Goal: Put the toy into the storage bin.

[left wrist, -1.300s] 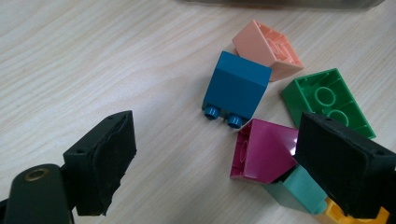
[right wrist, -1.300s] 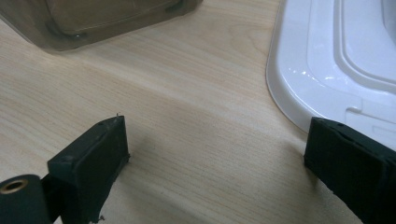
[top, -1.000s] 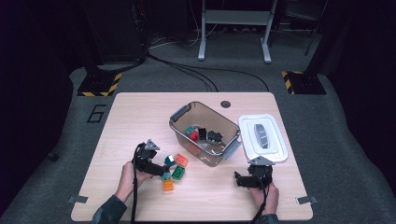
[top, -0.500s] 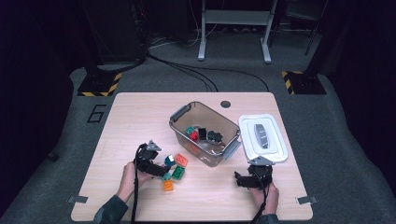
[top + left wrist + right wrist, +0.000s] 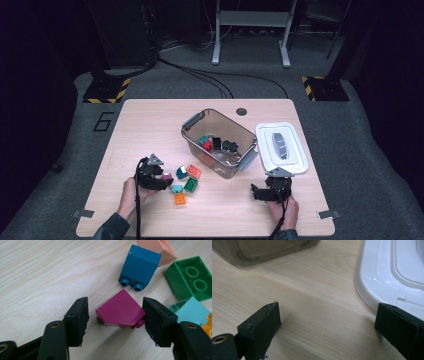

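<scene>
A: Which step is in hand?

B: Picking up a loose brick. The left tongs (image 5: 115, 322) sit low on the bench (image 5: 150, 125) with the magenta brick (image 5: 121, 312) between the jaws. The jaws have just been closing in on it. The far jaw looks to be at the brick's edge, while the near one stands off with bare wood showing, so the grip is not made yet.

A: Where does the brick lie?

B: At the left edge of the loose bricks, just beside the dark teal brick (image 5: 140, 267), left of the clear bin (image 5: 220, 142).

A: And the other hand?

B: The right tongs (image 5: 327, 325) rest wide apart and empty by the white lid (image 5: 397, 272).

A: What does the next move call for?

B: Probably closing fully on the sloped brick without letting it slip, then lifting it clear of its neighbours toward the bin.
</scene>
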Available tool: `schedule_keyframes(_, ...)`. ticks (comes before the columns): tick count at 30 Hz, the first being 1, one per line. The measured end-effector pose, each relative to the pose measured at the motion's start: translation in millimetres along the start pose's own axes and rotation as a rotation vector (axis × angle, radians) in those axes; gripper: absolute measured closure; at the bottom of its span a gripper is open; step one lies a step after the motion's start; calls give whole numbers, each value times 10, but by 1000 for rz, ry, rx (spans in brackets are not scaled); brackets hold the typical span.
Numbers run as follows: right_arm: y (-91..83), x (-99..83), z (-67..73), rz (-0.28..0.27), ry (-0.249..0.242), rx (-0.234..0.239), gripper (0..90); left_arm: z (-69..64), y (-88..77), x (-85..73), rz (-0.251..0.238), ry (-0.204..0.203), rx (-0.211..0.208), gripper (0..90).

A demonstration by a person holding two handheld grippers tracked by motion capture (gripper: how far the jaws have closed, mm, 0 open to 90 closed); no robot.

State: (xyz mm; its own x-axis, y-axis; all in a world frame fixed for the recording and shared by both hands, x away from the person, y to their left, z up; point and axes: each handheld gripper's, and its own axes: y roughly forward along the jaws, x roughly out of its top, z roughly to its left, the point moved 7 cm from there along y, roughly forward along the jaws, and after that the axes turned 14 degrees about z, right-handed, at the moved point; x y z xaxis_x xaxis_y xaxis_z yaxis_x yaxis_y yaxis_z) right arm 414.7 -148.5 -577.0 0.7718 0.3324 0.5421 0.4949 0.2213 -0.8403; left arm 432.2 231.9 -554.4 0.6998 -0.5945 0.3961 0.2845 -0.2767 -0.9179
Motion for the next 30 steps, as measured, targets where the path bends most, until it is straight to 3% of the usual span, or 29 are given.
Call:
schedule_keyframes(8, 0, 0, -1, 0, 0, 0, 53, 20, 57, -43, 2, -12, -3, 488)
schedule_keyframes(10, 0, 0, 0, 0, 0, 0, 54, 25, 43, -45, -15, -12, 0, 595)
schedule_keyframes(12, 0, 0, 0, 0, 0, 0, 54, 36, 45, -47, -20, -14, 4, 617)
schedule_keyframes(14, 0, 0, -1, 0, 0, 0, 53, 43, 51, -52, -15, -19, 0, 584)
schedule_keyframes(18, 0, 0, -1, 0, 0, 0, 54, 53, 49, -23, -40, -39, 10, 384)
schedule_keyframes(24, 0, 0, -1, 0, 0, 0, 54, 61, 52, 104, -76, -22, 3, 286)
schedule_keyframes(27, 0, 0, -1, 0, 0, 0, 54, 19, 77, 173, -80, 6, -3, 301)
schedule_keyframes(30, -1, 0, -1, 0, 0, 0, 54, 9, 109, 197, -78, 16, 1, 388)
